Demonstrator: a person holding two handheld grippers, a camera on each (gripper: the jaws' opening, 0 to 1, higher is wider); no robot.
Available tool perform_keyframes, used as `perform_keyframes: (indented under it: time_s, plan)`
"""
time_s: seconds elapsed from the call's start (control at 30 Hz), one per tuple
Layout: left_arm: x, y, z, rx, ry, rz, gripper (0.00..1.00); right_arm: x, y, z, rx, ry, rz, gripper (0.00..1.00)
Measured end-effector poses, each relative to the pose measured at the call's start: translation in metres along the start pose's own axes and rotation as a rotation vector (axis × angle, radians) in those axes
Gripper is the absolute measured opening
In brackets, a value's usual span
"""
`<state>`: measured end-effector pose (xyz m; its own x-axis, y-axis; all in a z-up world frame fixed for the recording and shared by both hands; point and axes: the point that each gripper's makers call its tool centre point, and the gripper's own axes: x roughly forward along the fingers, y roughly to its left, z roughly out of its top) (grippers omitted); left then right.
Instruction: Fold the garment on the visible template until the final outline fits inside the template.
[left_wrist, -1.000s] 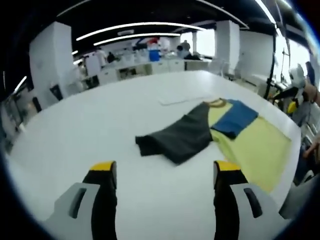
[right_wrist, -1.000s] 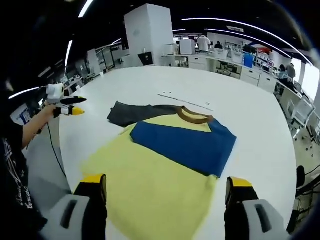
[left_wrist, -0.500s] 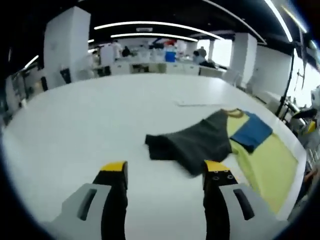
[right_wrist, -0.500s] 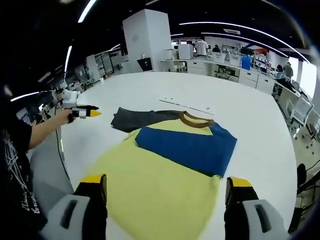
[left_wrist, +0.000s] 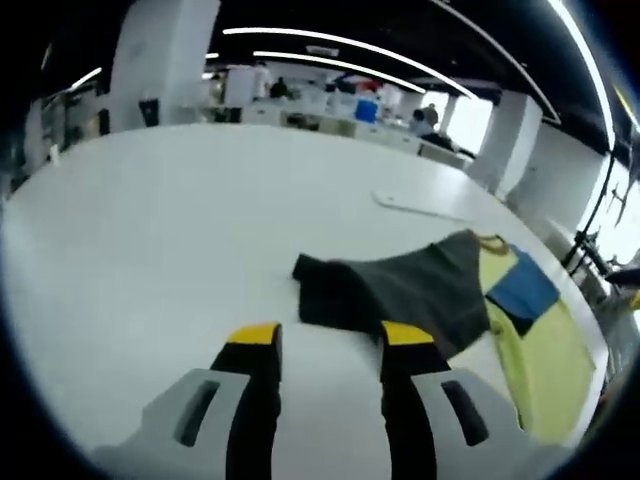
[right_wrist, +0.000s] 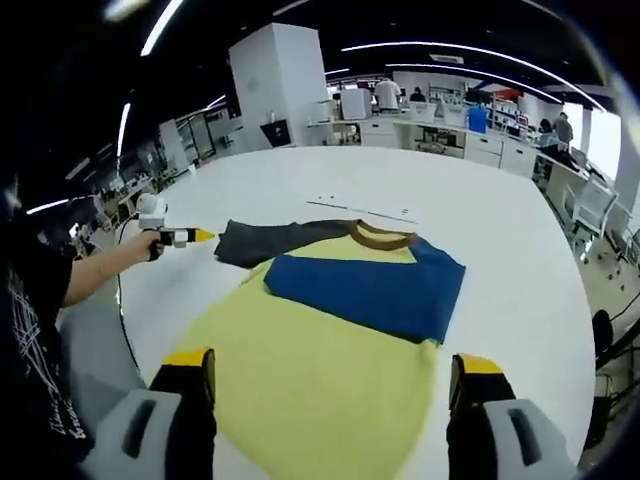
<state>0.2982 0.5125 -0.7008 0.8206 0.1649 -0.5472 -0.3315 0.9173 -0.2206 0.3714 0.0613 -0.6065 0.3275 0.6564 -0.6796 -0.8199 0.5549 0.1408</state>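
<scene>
A T-shirt lies flat on the white table (right_wrist: 520, 300). It has a yellow body (right_wrist: 320, 370), a brown collar (right_wrist: 385, 236), a blue sleeve (right_wrist: 365, 290) folded across the chest and a dark grey sleeve (right_wrist: 265, 240) spread outward. In the left gripper view the grey sleeve (left_wrist: 400, 295) lies just past my left gripper (left_wrist: 330, 336), whose jaws stand narrowly apart with nothing between them. The right gripper view has that left gripper (right_wrist: 190, 236) in a person's hand, its tip beside the sleeve's cuff. My right gripper (right_wrist: 330, 362) hovers open over the yellow hem.
A thin white strip (right_wrist: 365, 210) lies on the table beyond the collar. The person's arm and dark shirt (right_wrist: 40, 330) fill the left of the right gripper view. Desks, pillars and people stand far behind the table. Bare table surface (left_wrist: 150, 220) surrounds the shirt.
My left gripper has moved toward the grey sleeve's cuff and its jaws have narrowed. The right gripper stays open and has hardly moved. The shirt lies as before.
</scene>
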Motion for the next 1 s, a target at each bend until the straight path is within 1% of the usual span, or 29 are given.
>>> perform_keyframes:
  time_s: [0.07,0.17,0.3,0.4,0.5,0.53,0.6,0.83,0.9,0.97,1.0]
  plan:
    - [0.004,0.002,-0.001,-0.003,0.005,0.009,0.31,-0.001,-0.001,-0.003,0.006,0.006,-0.007,0.97]
    - [0.009,0.0,-0.002,-0.014,0.012,0.004,0.29,-0.001,-0.001,-0.006,0.017,0.009,-0.011,0.97]
    - [0.017,0.001,-0.003,-0.001,0.029,0.016,0.27,-0.002,-0.001,-0.009,0.032,0.011,-0.017,0.96]
    - [0.02,-0.002,-0.003,-0.014,0.028,0.008,0.21,-0.005,0.0,-0.011,0.035,0.013,-0.019,0.96]
    - [0.024,0.0,-0.005,-0.018,0.037,0.023,0.2,-0.009,-0.004,-0.012,0.042,0.014,-0.034,0.96]
    - [0.024,0.001,-0.004,-0.009,0.031,0.03,0.18,-0.011,-0.006,-0.012,0.045,0.011,-0.041,0.95]
    - [0.025,0.002,-0.004,-0.014,0.035,0.035,0.15,-0.013,-0.008,-0.013,0.054,0.008,-0.05,0.95]
    - [0.029,0.003,-0.001,-0.039,0.027,0.065,0.12,-0.013,-0.007,-0.019,0.053,0.02,-0.059,0.95]
    - [0.031,0.004,-0.001,-0.026,0.035,0.083,0.07,-0.013,-0.007,-0.02,0.05,0.025,-0.059,0.94]
    - [0.031,0.008,-0.002,0.042,0.053,0.109,0.0,-0.013,-0.007,-0.02,0.046,0.027,-0.063,0.94]
    - [0.031,0.004,-0.002,0.053,0.05,0.088,0.0,-0.013,-0.008,-0.02,0.046,0.03,-0.065,0.94]
